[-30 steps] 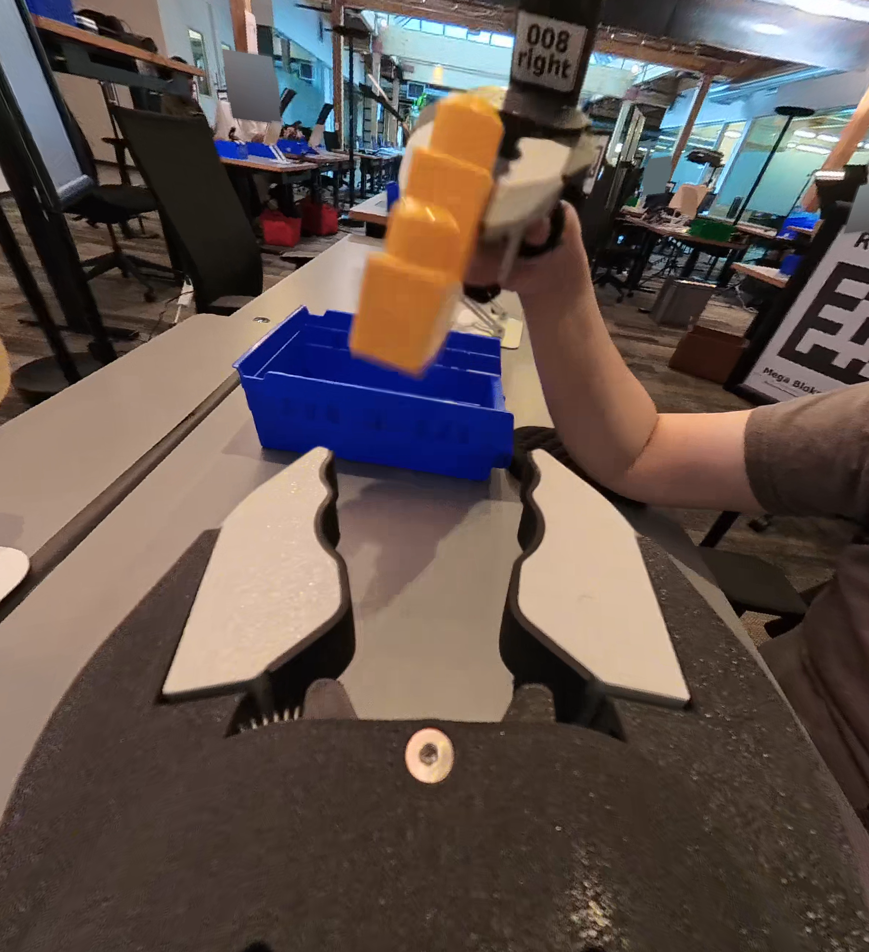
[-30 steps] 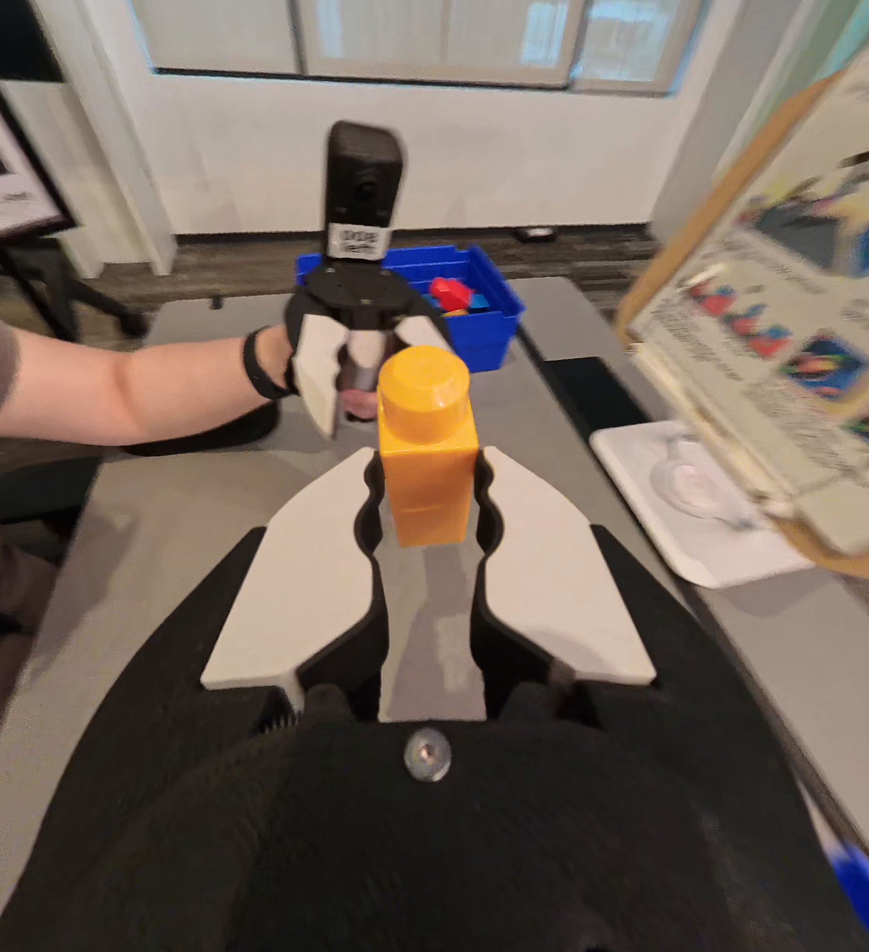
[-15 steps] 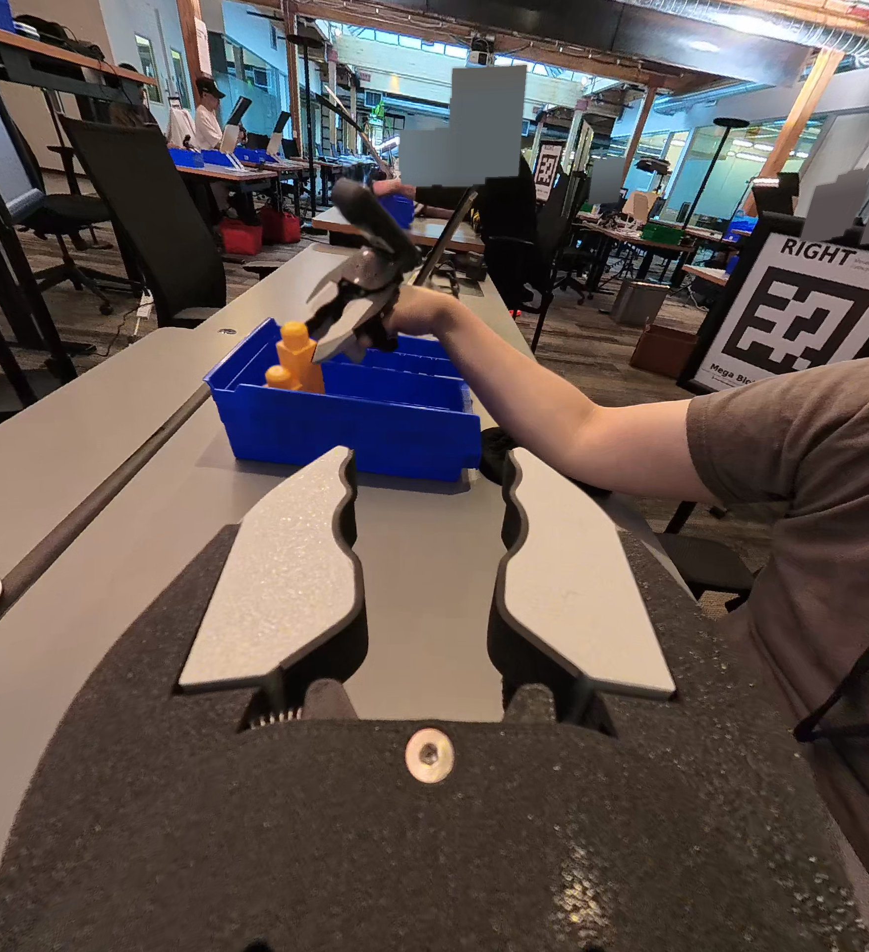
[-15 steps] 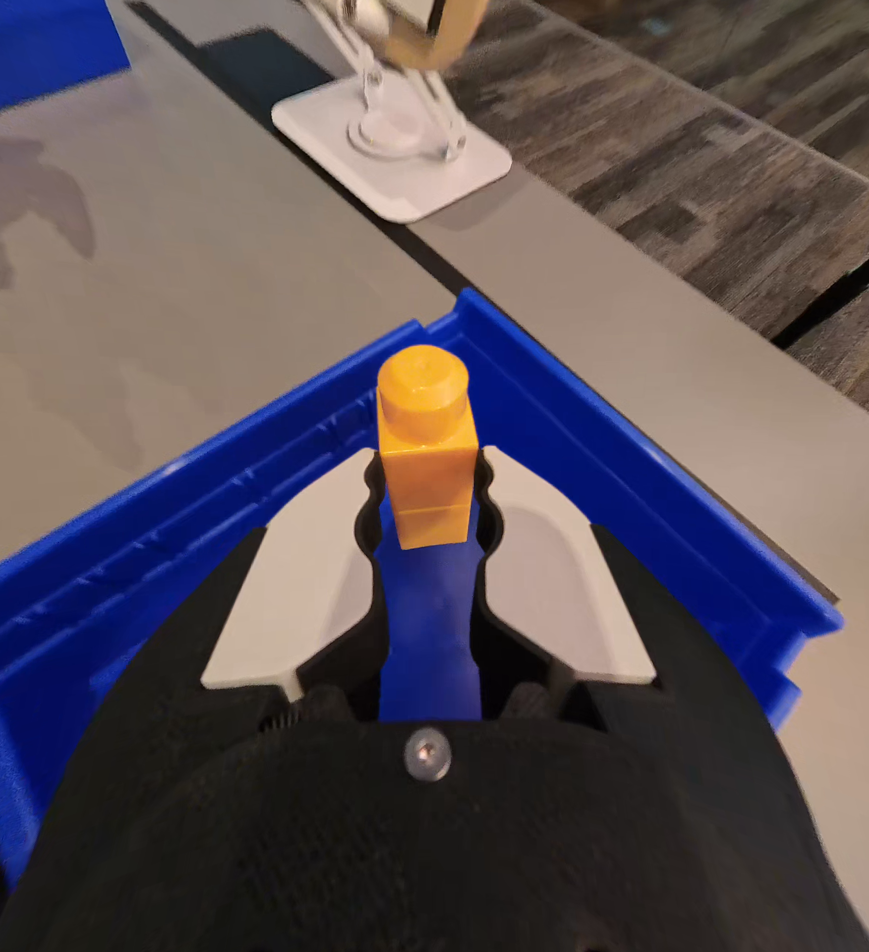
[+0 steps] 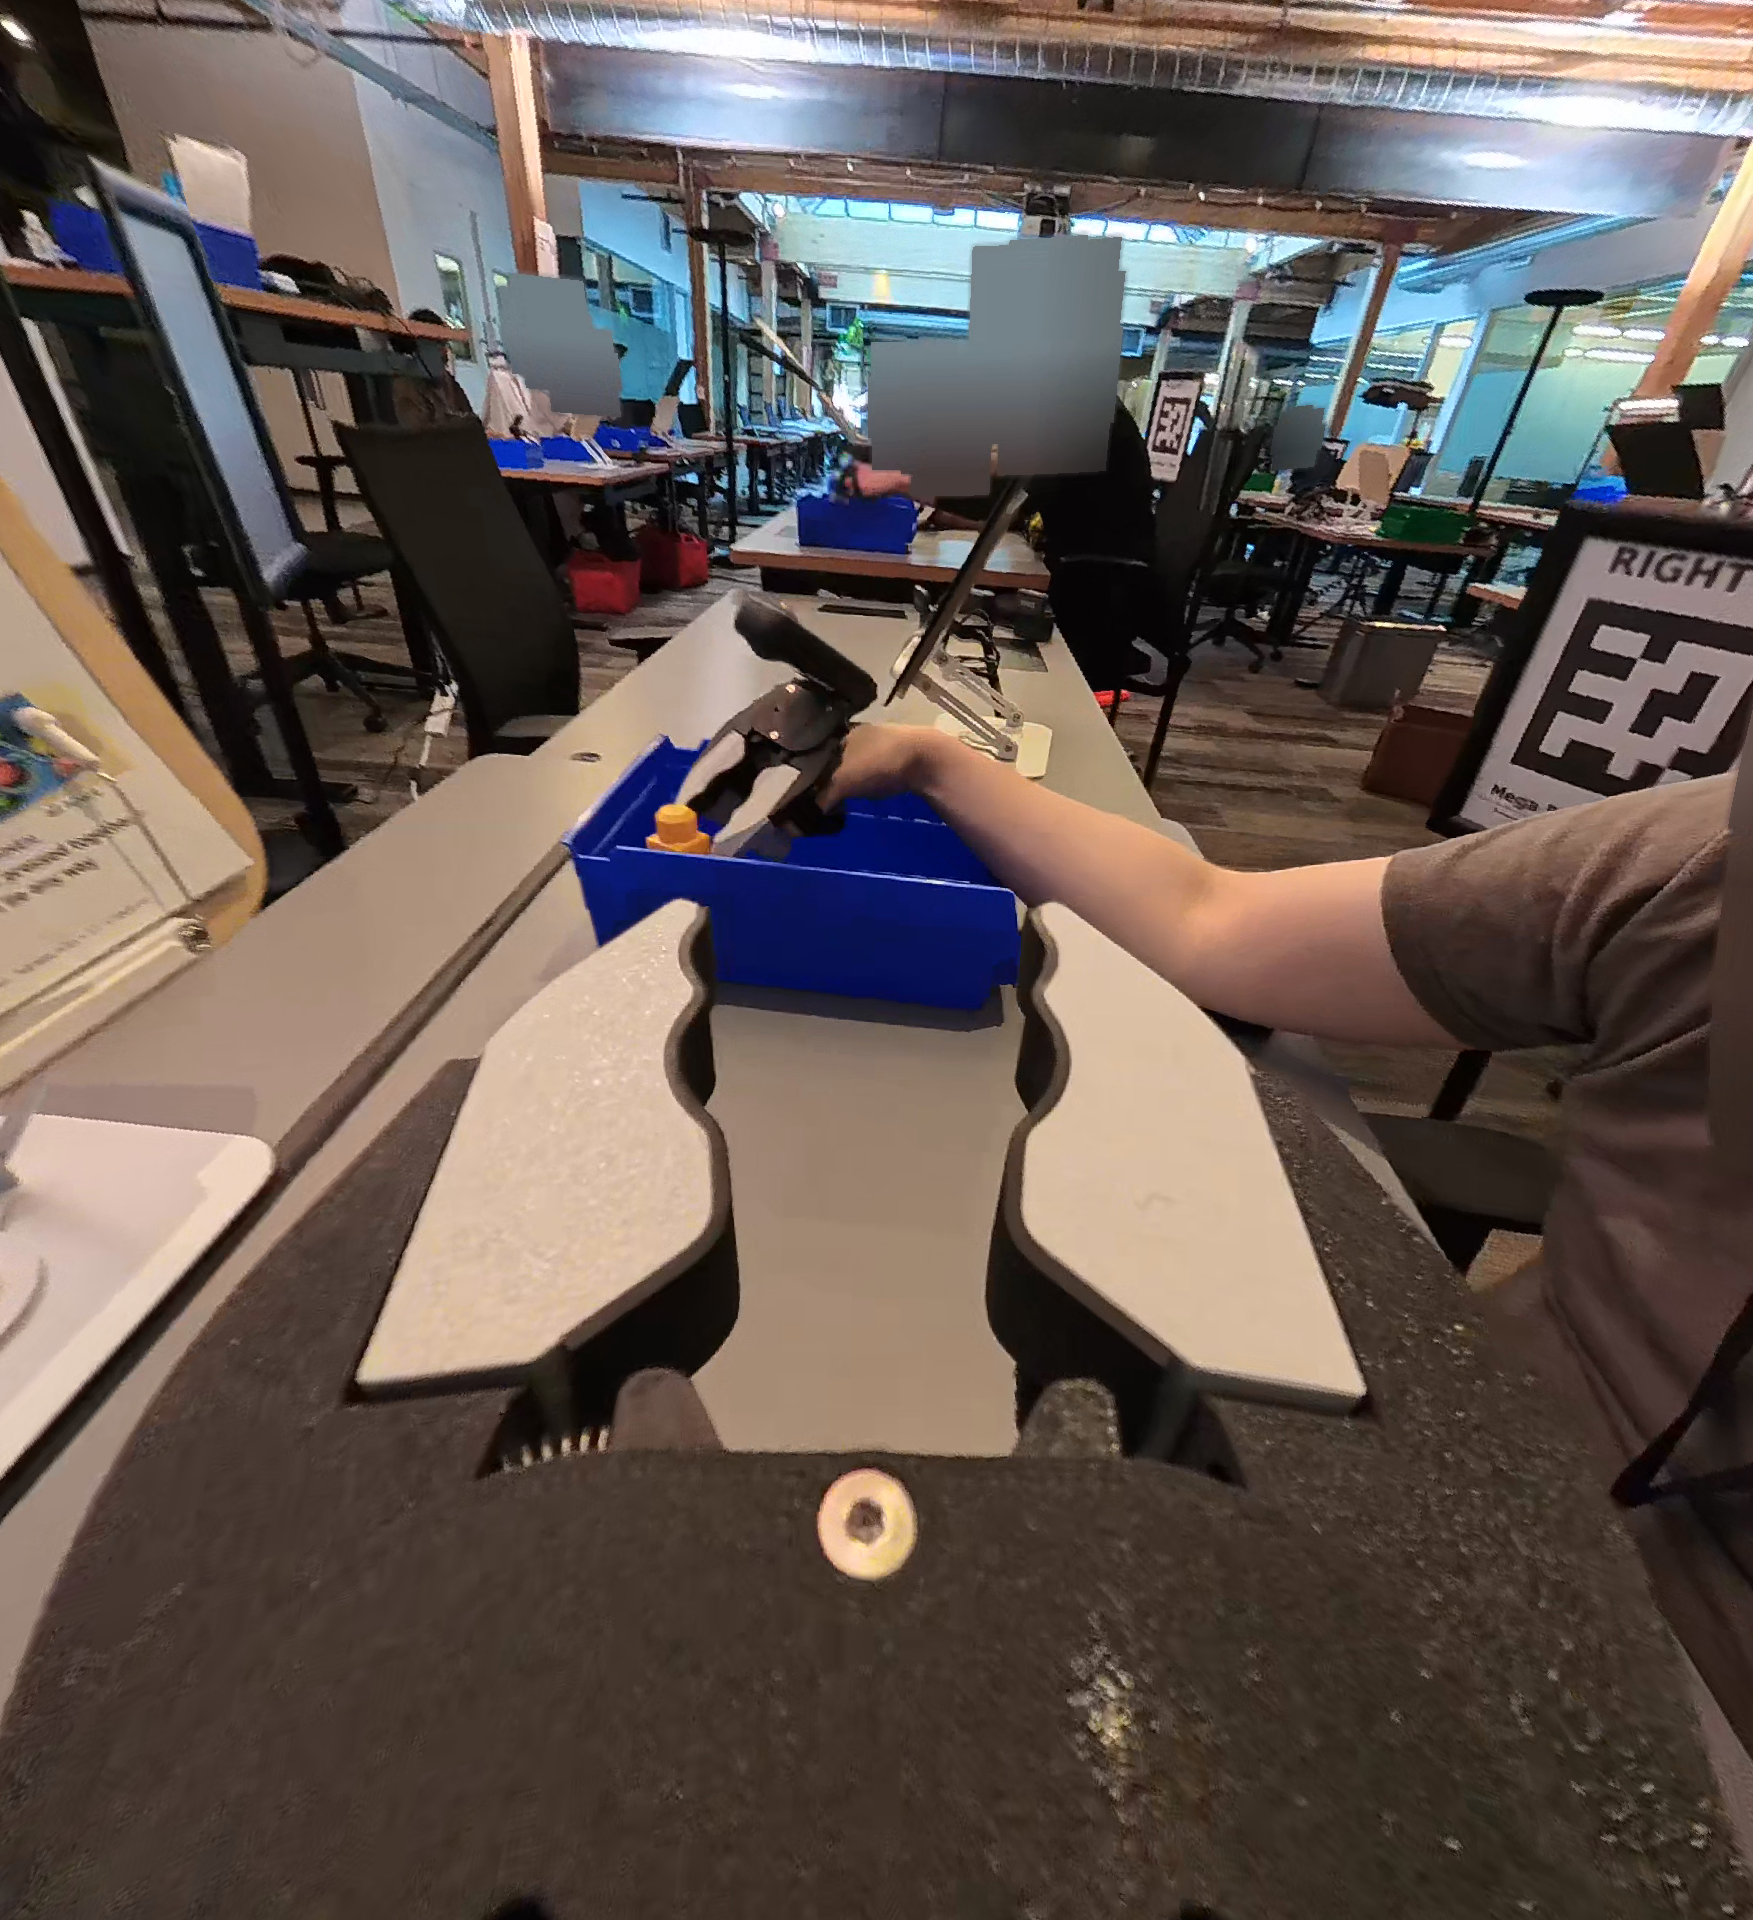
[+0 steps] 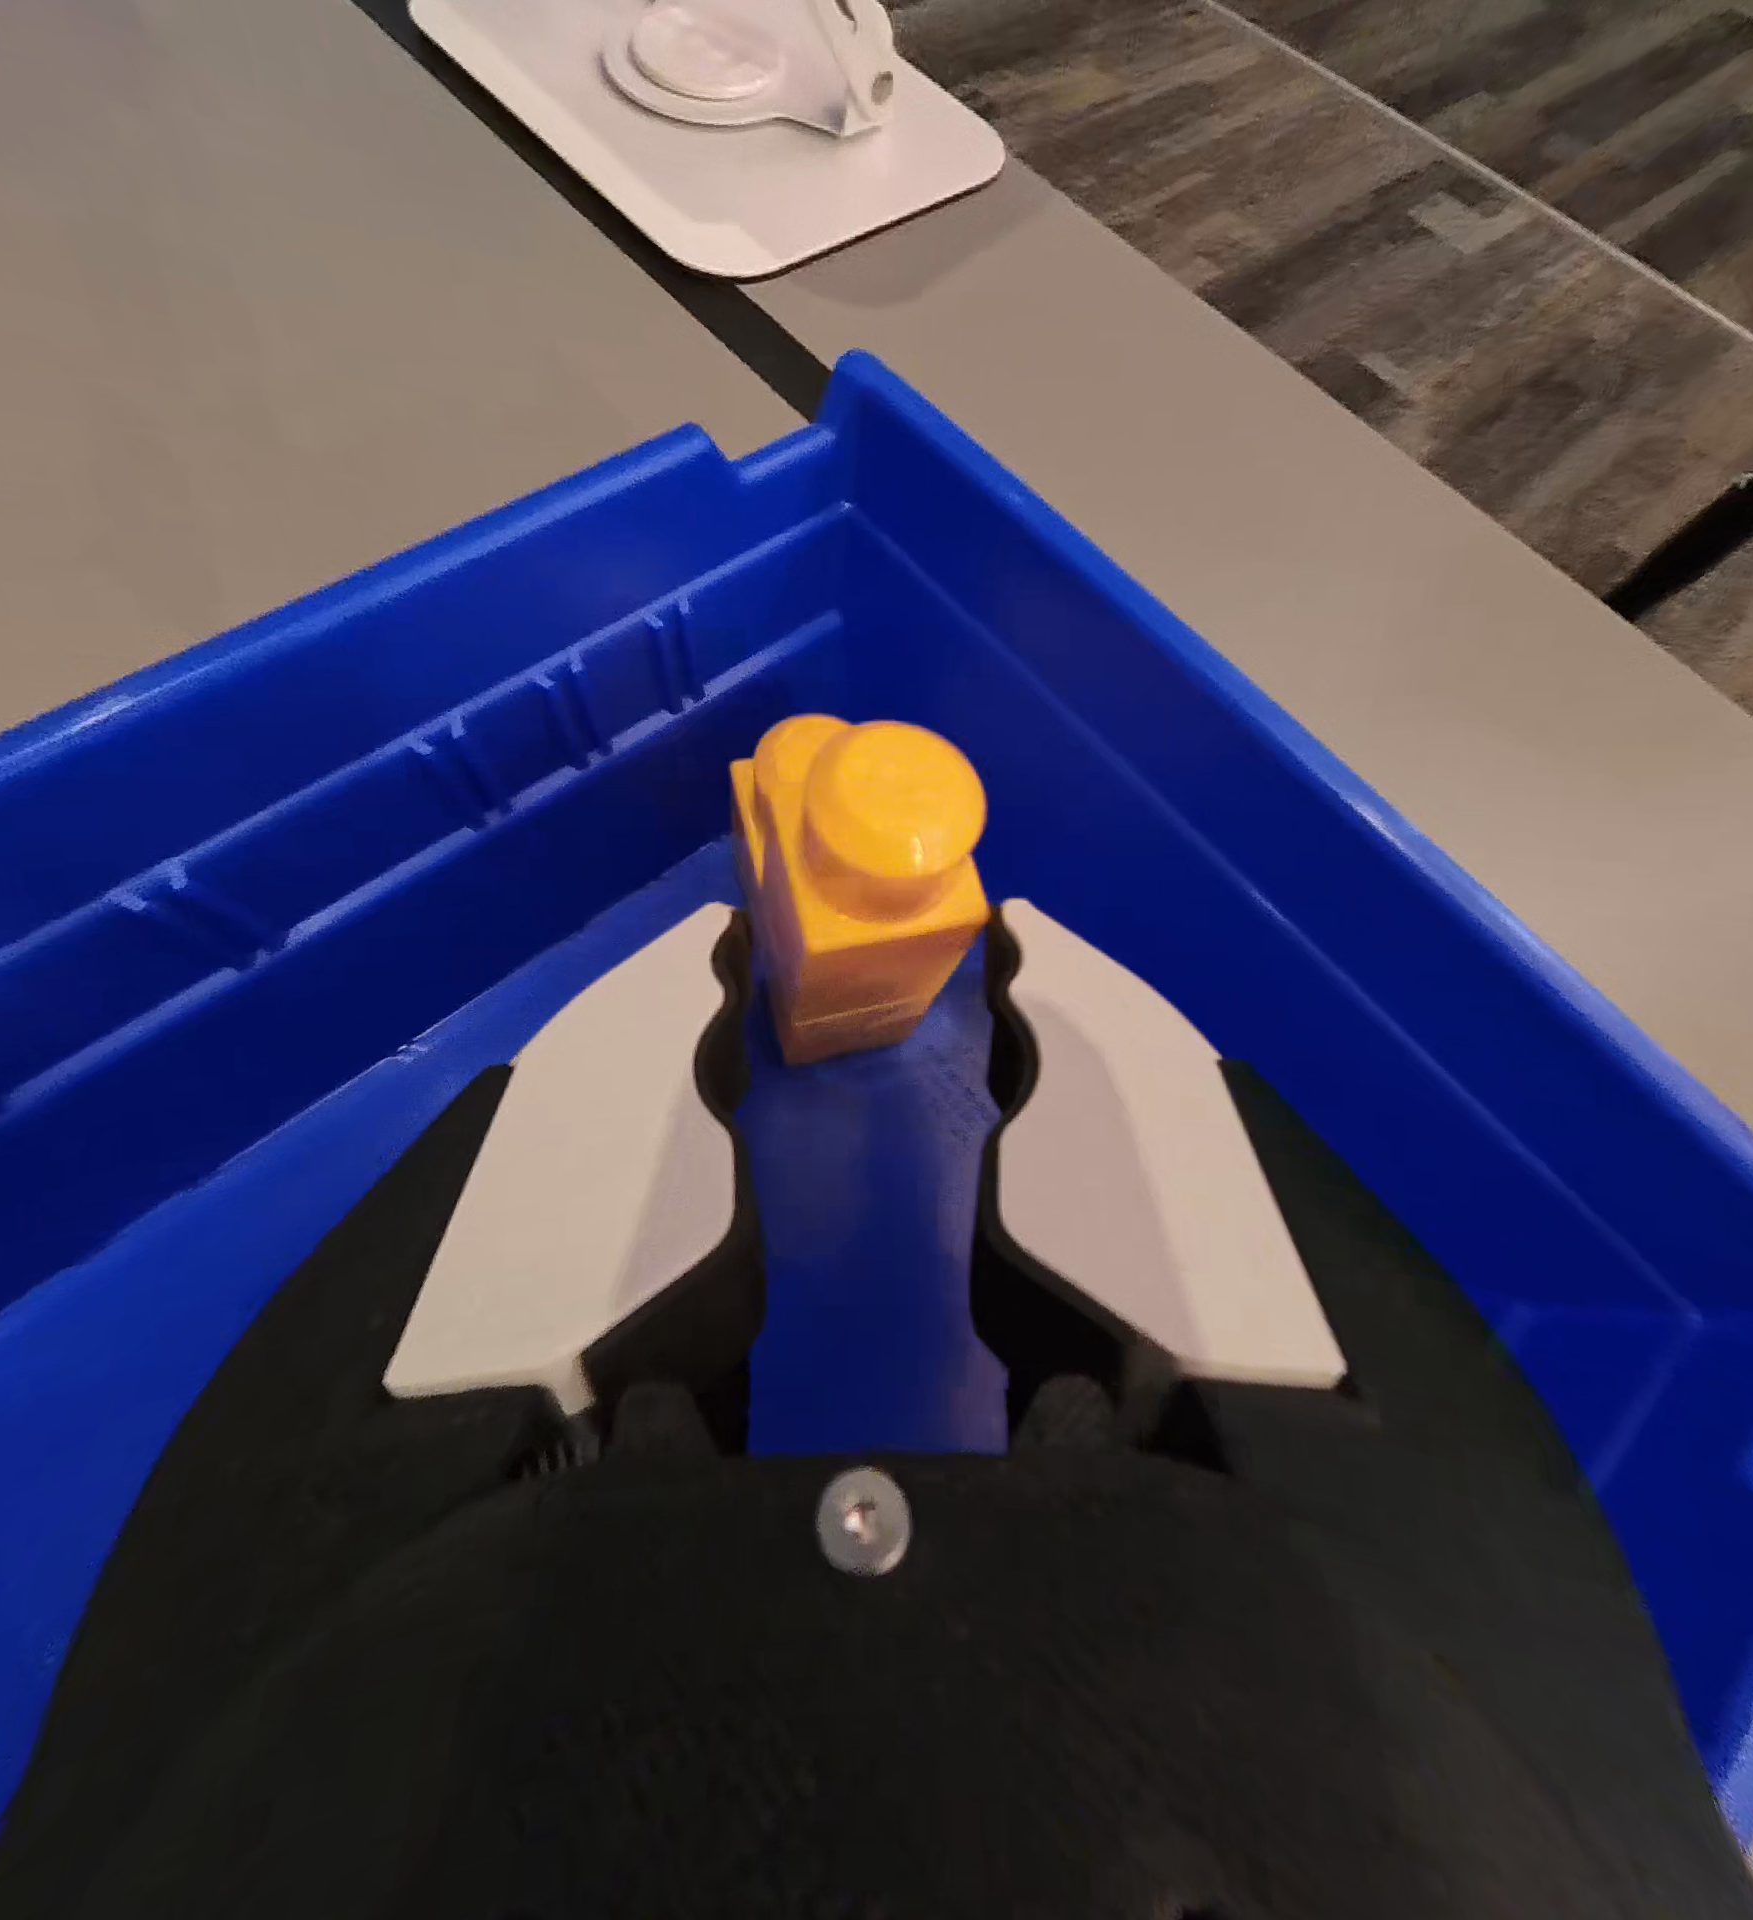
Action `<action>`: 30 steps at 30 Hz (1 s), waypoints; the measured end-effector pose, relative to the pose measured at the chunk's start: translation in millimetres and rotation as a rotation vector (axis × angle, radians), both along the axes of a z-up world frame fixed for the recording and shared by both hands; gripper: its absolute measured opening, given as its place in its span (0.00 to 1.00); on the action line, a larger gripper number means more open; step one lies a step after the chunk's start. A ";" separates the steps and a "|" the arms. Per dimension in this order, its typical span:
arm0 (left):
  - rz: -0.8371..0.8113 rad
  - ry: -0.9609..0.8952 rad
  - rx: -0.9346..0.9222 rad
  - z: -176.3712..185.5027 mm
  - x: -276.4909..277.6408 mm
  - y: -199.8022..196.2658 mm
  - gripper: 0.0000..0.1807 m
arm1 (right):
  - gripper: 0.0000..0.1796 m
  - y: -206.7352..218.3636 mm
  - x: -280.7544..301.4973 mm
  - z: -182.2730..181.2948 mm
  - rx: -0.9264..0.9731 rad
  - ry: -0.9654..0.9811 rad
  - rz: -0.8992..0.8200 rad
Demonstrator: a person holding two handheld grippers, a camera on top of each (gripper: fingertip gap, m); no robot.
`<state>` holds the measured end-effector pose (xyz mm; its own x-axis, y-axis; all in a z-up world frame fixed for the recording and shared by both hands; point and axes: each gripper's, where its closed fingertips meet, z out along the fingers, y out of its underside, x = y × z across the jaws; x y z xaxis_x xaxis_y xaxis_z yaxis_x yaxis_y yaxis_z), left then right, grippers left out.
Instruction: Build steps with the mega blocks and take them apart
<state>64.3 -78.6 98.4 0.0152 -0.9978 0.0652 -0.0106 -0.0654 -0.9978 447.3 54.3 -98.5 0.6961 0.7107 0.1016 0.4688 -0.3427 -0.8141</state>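
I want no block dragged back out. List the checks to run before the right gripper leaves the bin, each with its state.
1. Block inside bin: ok.
2. Right gripper jaws off the block: ok, they stand apart with a gap on one side.
3. Block settled on the bin floor: cannot tell, it leans.
4. Way up out of the bin free: ok, nothing hangs over it in the left wrist view.
5. Left gripper empty, jaws open: ok, over the table, short of the bin.

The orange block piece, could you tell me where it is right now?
The orange block piece stands inside the blue bin near a corner, between the right gripper tips.
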 end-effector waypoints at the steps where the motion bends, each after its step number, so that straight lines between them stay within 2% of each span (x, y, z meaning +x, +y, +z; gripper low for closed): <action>1: 0.017 -0.016 0.013 6.7 -8.1 0.2 0.31 | 0.27 0.8 0.8 1.7 0.009 -0.006 -0.007; 5: 0.088 -0.081 0.065 34.2 -46.7 -3.2 0.31 | 0.30 7.1 9.2 11.6 0.040 -0.066 -0.082; 7: 0.180 -0.045 0.111 39.6 -69.7 -1.4 0.31 | 0.31 8.2 12.7 15.7 0.053 -0.114 -0.104; 9: 0.345 0.029 0.164 40.4 -100.0 6.4 0.30 | 0.32 9.3 17.1 24.1 0.085 -0.151 -0.133; 11: 0.585 0.142 0.177 35.0 -140.6 22.4 0.29 | 0.34 8.7 21.6 36.7 0.115 -0.169 -0.166; 14: 0.923 0.400 0.124 7.6 -209.3 39.4 0.27 | 0.34 5.8 28.7 60.5 0.174 -0.194 -0.222; 16: 1.063 0.564 0.052 -16.9 -246.4 43.7 0.25 | 0.33 3.8 30.0 78.9 0.218 -0.188 -0.259; 21: 1.071 0.778 -0.201 -83.1 -279.6 53.3 0.22 | 0.33 -1.8 25.0 117.7 0.310 -0.187 -0.336; 30: 0.960 1.089 -0.458 -179.0 -290.1 66.9 0.25 | 0.33 -15.4 -5.8 156.9 0.410 -0.226 -0.322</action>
